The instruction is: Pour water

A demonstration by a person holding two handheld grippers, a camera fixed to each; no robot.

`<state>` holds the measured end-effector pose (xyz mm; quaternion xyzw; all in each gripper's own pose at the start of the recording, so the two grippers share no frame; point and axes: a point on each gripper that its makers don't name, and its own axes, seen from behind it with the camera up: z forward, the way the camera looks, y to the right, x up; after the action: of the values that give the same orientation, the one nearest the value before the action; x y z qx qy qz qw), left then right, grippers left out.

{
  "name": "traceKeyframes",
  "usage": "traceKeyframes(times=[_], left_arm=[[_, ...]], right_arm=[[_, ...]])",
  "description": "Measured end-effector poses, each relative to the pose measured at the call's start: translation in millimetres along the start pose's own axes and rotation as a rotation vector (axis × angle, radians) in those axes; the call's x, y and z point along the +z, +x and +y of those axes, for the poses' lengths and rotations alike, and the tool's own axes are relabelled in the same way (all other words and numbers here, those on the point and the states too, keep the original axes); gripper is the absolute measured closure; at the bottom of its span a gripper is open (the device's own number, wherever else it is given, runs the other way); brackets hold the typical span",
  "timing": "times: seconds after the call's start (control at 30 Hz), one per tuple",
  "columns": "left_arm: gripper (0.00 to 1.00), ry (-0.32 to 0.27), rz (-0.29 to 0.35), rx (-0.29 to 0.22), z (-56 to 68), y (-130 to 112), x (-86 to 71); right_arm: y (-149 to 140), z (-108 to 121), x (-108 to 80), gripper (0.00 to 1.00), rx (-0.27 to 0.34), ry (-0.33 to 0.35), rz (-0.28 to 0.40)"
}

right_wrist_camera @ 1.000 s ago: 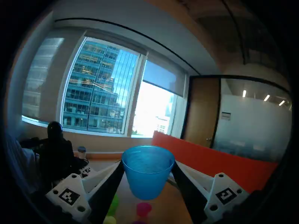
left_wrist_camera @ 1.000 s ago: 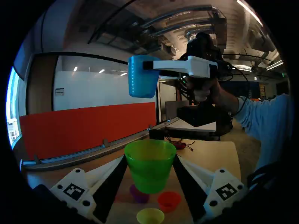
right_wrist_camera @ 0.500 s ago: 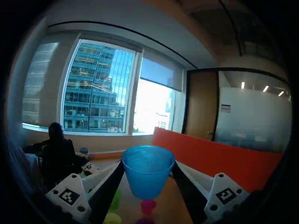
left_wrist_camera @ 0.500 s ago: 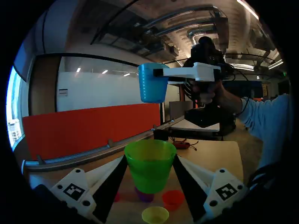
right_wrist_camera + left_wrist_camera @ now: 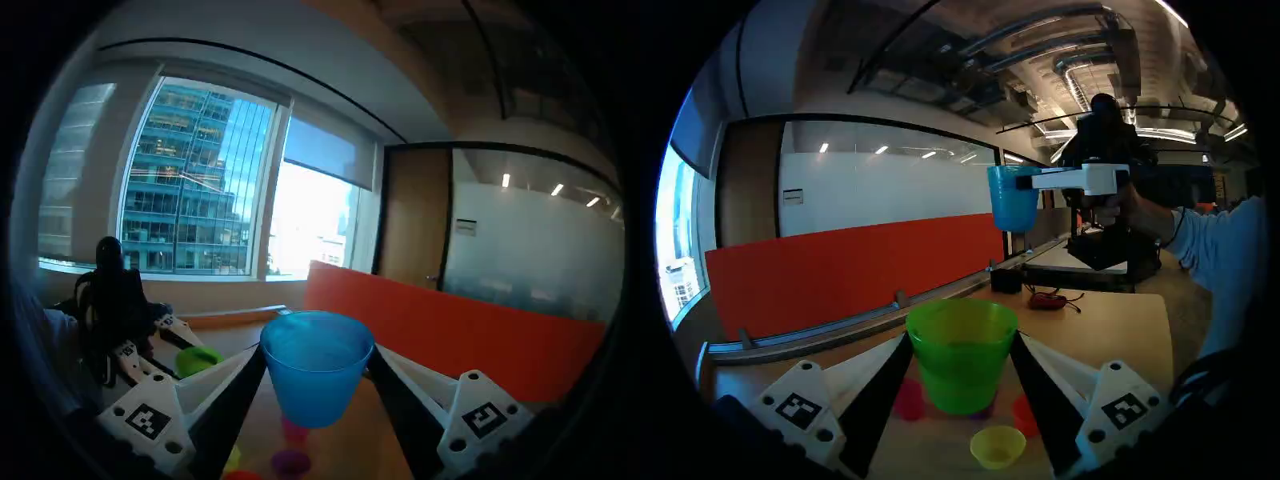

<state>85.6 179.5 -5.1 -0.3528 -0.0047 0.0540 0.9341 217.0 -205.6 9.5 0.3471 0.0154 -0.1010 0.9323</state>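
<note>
Two tools each clench a cup: the left tool [image 5: 962, 342] grips an upright green cup [image 5: 962, 370] low over the worktop [image 5: 1112, 320]; the right tool [image 5: 318, 352] holds the blue cup [image 5: 317, 388] upright, higher, far and right of it, well apart

Between the jaws of the left gripper [image 5: 962, 346], first cup [image 5: 962, 376], over the bench [image 5: 1120, 328]; small cups [image 5: 998, 446] on the bench just below it. Farther off, up and to the right, second cup [image 5: 1013, 202] between the jaws of the right gripper [image 5: 1026, 181], well apart from the first.
</note>
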Motion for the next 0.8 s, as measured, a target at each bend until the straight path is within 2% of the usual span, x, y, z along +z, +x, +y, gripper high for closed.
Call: traceKeyframes(times=[0.3, 0.5, 0.8], left_arm=[[0.15, 0.043, -0.017, 0.006, -15.8, -5.3, -14.1], [0.15, 0.054, -0.028, 0.01, -18.6, -10.9, -18.4], [0.15, 0.064, -0.056, 0.012, -21.6, -24.0, -25.2]], right_arm=[[-16.1, 19.9, -20.8, 0.09, 0.014, -0.046, 0.0], [-20.9, 29.4, -27.8, 0.09, 0.013, -0.068, 0.018], [-41.7, 25.8, -28.8, 0.09, 0.022, -0.047, 0.005]])
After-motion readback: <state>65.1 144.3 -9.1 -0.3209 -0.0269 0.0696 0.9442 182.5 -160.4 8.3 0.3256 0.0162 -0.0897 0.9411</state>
